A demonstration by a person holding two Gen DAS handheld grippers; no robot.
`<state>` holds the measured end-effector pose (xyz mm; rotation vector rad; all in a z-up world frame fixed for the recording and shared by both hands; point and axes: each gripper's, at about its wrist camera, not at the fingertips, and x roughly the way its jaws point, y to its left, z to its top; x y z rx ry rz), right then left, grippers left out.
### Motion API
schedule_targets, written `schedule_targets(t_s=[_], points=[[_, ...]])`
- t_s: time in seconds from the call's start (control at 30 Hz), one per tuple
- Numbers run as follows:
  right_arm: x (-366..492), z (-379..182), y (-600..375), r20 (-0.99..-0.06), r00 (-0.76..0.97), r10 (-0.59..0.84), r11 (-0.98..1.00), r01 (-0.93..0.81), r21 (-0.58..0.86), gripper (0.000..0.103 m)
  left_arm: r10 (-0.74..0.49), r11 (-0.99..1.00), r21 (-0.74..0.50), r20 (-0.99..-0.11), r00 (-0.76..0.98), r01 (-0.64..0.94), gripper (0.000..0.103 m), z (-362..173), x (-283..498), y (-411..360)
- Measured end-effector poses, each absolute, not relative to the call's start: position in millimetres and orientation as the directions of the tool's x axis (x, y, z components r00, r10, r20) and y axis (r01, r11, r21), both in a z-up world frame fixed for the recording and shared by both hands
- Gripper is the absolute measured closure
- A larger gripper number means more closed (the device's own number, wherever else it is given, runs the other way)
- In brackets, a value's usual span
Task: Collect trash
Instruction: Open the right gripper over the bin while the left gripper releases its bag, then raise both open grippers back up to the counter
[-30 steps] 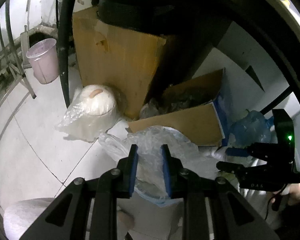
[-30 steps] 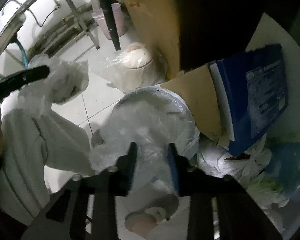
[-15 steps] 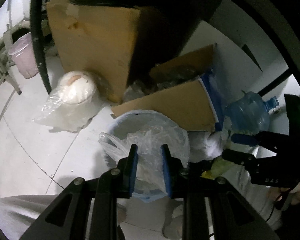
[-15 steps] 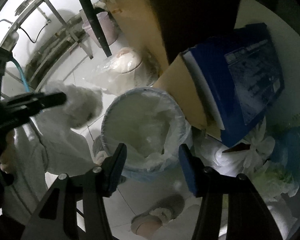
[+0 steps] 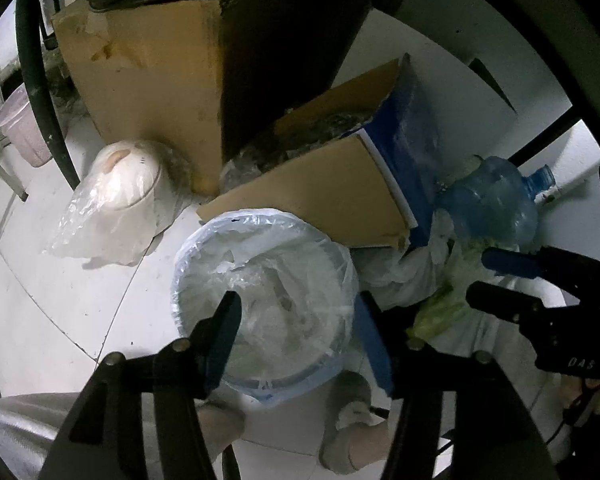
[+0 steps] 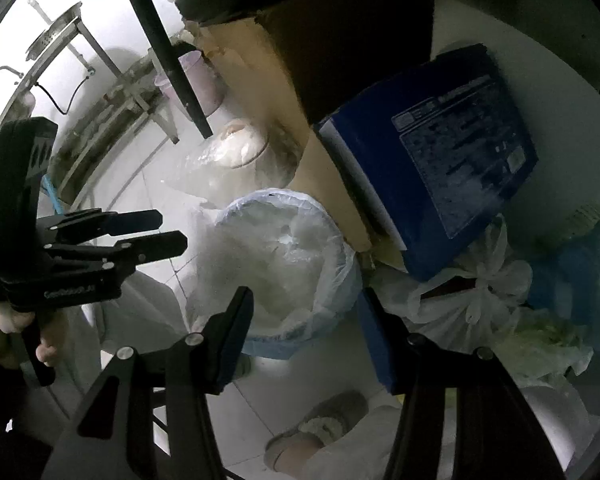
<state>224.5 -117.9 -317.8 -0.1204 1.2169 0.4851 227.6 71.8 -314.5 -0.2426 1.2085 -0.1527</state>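
A round bin lined with a clear plastic bag [image 5: 204, 248] stands on the white tiled floor; crumpled clear plastic trash [image 5: 276, 304] lies inside it. The bin also shows in the right wrist view [image 6: 332, 236]. My left gripper [image 5: 296, 336] is open and empty just above the bin's near rim. My right gripper [image 6: 306, 332] is open and empty above the bin's near right side. Each gripper shows in the other's view, the right one [image 5: 496, 280] to the bin's right, the left one [image 6: 168, 232] to its left.
A tall cardboard box [image 5: 148, 68] and a blue-sided open carton [image 5: 408, 148] stand behind the bin. A bagged white appliance [image 5: 120, 176], a pink bucket [image 5: 20, 132], a blue water jug [image 5: 492, 204] and tied white bags [image 6: 476, 292] surround it. My slippered feet [image 6: 320, 420] are below.
Both grippers have opened and let go of the clear plastic, which now lies in the bin. The left gripper has moved in over the bin.
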Motion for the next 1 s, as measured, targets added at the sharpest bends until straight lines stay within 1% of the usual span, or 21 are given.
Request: schedule_targets(t_s=[0.23,0.43,1.0], points=[[215.9,-301.6,-114.9,-0.906,0.287,0.313,0.885,-0.433,0.169,0.051,-0.252,0.959,-0.282,-0.894,0.371,-0.028,0.044,-299.4,214.1,76.0],[202.7,-283.8,-104.5,-0.894,0.317,0.316,0.876,-0.46,0.146,0.051,-0.261,0.956,-0.294,-0.868,0.422,-0.014,0.044,-275.8,199.4,76.4],[162.2,-230.3,-100.8,-0.848,0.422,0.32,0.867,-0.491,0.082,0.051,-0.24,0.96,-0.28,-0.802,0.548,0.011,0.044,-214.0,161.5,75.6]])
